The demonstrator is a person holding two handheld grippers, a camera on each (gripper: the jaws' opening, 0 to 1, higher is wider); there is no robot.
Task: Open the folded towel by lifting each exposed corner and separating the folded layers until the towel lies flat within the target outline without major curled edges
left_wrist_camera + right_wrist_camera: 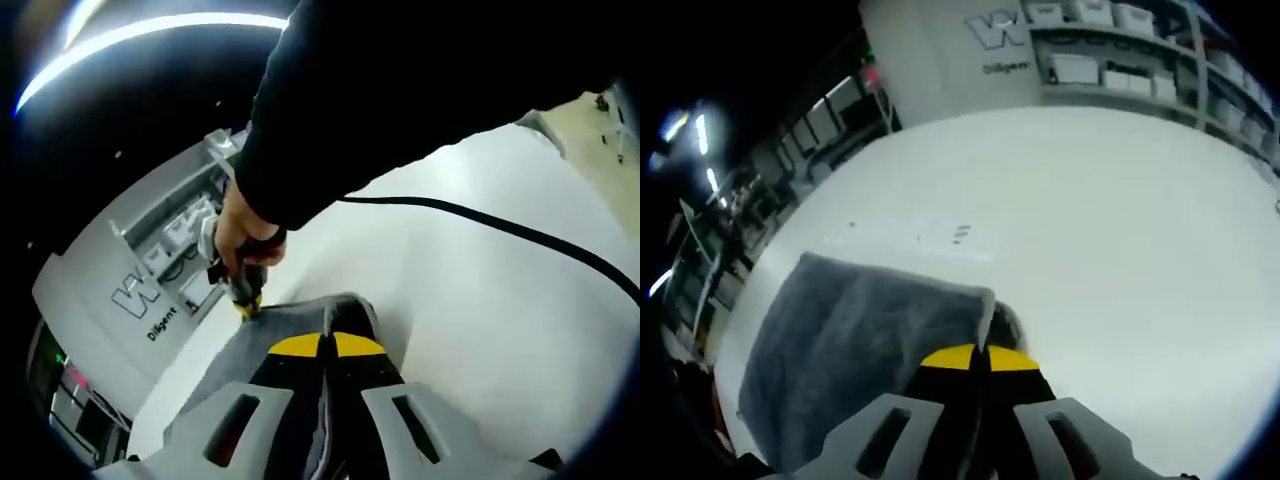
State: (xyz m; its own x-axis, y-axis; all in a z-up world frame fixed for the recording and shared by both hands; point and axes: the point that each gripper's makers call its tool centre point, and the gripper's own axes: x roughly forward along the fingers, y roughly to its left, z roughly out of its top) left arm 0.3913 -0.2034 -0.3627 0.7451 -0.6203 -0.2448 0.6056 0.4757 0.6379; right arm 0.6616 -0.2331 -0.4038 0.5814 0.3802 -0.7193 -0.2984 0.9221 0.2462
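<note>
left gripper (322, 345): yellow-tipped jaws closed together, pinching a fold of the grey, soft terry towel (290, 325) right at their tips. cloth bunches up around the jaws and runs back under them. just ahead and left of the tips, the person's hand (240, 235) brings in the other gripper, its yellow tip touching the towel's far corner. a black cable (500, 230) crosses the white worktop (470, 310) ahead to the right.

right gripper (980, 355): jaws likewise closed, tips meeting on the towel's edge; a small flap of cloth curls up just beside the tips on the right. the rest of the towel (850, 350) lies folded to the left of the jaws, near edge rounded, several layers thick. a faint printed mark (960, 235) sits on the worktop ahead. i cannot make out a target outline.

handling, my estimate: light, limp, slightly grippy pile; no stiffness, so it will sag and drag off any held point. best hold is the top layer alone, near a corner, pinched shallow. a deep bite would likely take lower layers along.
</note>
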